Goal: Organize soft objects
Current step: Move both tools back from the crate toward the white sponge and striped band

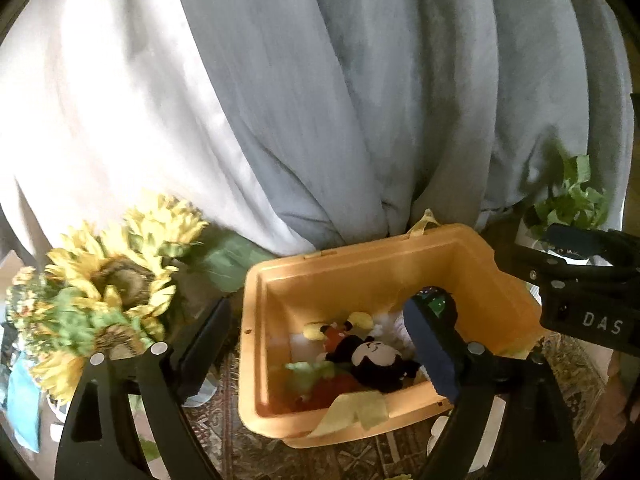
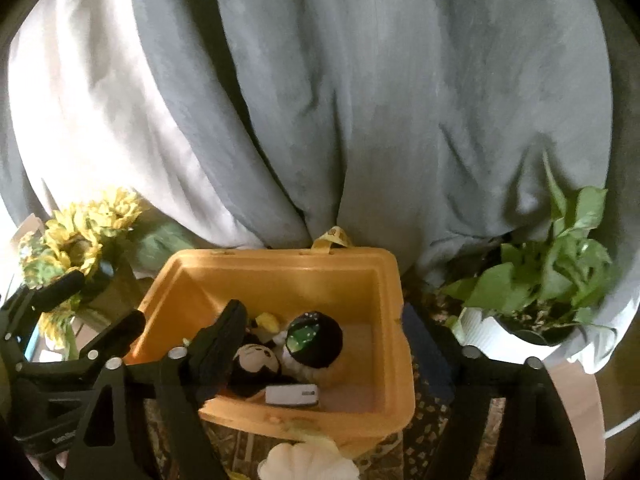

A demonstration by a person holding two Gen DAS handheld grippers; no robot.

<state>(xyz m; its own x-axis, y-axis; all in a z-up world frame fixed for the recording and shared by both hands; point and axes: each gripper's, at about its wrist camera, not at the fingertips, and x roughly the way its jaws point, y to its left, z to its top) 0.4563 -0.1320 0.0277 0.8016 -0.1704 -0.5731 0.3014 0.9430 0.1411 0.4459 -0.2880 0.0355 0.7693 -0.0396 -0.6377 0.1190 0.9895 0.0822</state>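
Observation:
An open yellow bin (image 1: pixel 360 276) (image 2: pixel 280 276) stands on a patterned rug and holds several soft toys. A black-and-white mouse plush (image 1: pixel 378 362) (image 2: pixel 256 362) lies in it beside a black and green round plush (image 2: pixel 314 338), a red and green toy (image 1: pixel 320 384) and a small white box (image 2: pixel 292 395). My left gripper (image 1: pixel 320 344) is open, its fingers either side of the bin's left wall. My right gripper (image 2: pixel 328 352) is open and empty, spread across the bin. A white shell-shaped plush (image 2: pixel 308 464) lies on the rug in front of the bin.
Grey and white curtains (image 1: pixel 320 100) hang right behind the bin. Artificial sunflowers (image 1: pixel 108 276) (image 2: pixel 76 228) stand to the left. A potted green plant (image 2: pixel 544 280) (image 1: pixel 572 204) in a white pot stands to the right.

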